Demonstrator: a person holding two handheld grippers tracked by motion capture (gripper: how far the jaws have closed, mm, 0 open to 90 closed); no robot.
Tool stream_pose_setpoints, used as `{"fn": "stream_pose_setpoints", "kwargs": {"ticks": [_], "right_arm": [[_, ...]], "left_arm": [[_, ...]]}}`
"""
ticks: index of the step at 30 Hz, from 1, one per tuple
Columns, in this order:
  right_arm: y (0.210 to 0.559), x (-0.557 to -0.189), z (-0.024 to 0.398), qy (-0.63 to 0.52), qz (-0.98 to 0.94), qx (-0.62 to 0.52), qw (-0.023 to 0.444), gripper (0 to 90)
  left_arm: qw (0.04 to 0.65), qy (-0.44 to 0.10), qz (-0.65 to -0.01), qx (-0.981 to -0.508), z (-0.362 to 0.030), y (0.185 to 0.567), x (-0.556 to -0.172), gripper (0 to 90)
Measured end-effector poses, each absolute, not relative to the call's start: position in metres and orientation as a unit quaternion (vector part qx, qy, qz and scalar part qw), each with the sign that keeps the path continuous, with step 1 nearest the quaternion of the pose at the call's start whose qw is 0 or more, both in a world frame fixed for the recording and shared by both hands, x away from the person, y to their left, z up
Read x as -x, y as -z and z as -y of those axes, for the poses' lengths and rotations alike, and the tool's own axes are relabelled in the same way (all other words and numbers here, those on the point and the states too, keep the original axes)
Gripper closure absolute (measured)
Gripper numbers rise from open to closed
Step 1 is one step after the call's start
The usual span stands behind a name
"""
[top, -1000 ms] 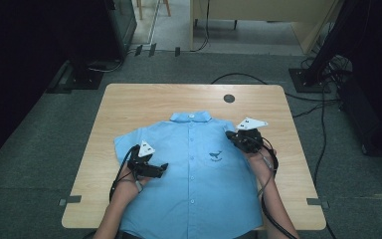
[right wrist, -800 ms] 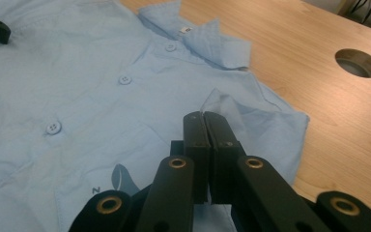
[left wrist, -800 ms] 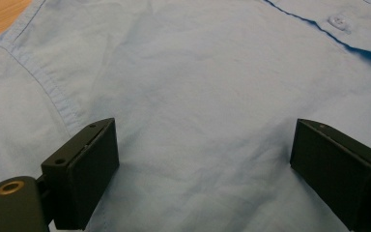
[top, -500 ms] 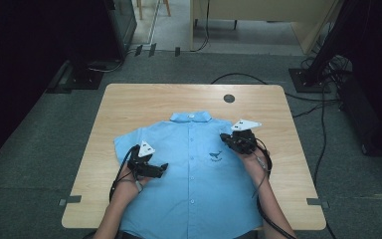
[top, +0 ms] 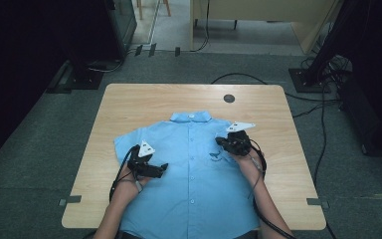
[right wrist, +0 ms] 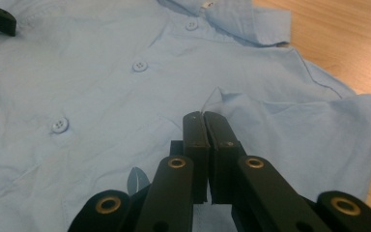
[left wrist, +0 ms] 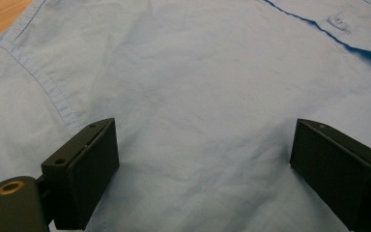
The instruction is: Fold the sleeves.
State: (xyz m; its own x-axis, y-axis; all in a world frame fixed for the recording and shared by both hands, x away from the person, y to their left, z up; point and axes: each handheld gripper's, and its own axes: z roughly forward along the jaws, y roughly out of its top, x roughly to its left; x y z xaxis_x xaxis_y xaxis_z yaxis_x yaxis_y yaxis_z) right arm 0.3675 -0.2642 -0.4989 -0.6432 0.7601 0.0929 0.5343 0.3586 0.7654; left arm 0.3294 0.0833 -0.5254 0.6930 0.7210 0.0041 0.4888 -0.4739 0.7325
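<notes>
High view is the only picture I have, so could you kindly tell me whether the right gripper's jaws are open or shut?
Observer: The right gripper is shut, its jaws pressed flat together just above the shirt.
Operator: Thank you. Is it holding any cloth?
Observer: A small raised crease sits right at its tips; I cannot tell whether cloth is pinched between them.
Operator: And the left one, please?
Observer: The left gripper is open, its jaws wide apart with smooth cloth between them, beside a stitched seam.
</notes>
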Motion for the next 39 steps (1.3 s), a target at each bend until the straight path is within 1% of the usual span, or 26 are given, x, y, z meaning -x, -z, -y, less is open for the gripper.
{"fn": "stream_pose_setpoints", "kwargs": {"ticks": [3, 8, 14, 19, 20, 29, 33, 37, 39], "right_arm": [[0.503, -0.369, 0.264, -0.401, -0.813, -0.401, 0.133, 87.5], [0.506, -0.371, 0.261, -0.401, -0.816, -0.398, 0.125, 83.9], [0.508, -0.370, 0.256, -0.394, -0.824, -0.388, 0.123, 83.8], [0.508, -0.370, 0.254, -0.400, -0.824, -0.385, 0.116, 78.5], [0.507, -0.370, 0.254, -0.404, -0.822, -0.383, 0.119, 75.7], [0.495, -0.365, 0.261, -0.443, -0.801, -0.378, 0.139, 70.1], [0.497, -0.367, 0.265, -0.434, -0.802, -0.385, 0.142, 66.0], [0.502, -0.370, 0.267, -0.424, -0.804, -0.393, 0.139, 64.3], [0.504, -0.371, 0.268, -0.422, -0.806, -0.393, 0.135, 60.8]], "left_arm": [[0.367, -0.158, -0.358, -0.844, -0.083, 0.525, -0.329, 9.9], [0.367, -0.158, -0.358, -0.844, -0.083, 0.525, -0.329, 9.9], [0.367, -0.158, -0.358, -0.844, -0.083, 0.525, -0.329, 9.9], [0.367, -0.158, -0.358, -0.844, -0.083, 0.525, -0.329, 9.9], [0.367, -0.158, -0.358, -0.844, -0.083, 0.525, -0.329, 9.9], [0.368, -0.158, -0.358, -0.843, -0.083, 0.525, -0.329, 9.9], [0.368, -0.158, -0.359, -0.843, -0.083, 0.526, -0.329, 9.9], [0.367, -0.158, -0.358, -0.844, -0.083, 0.525, -0.329, 9.9], [0.368, -0.158, -0.359, -0.843, -0.083, 0.526, -0.329, 9.9]]}}
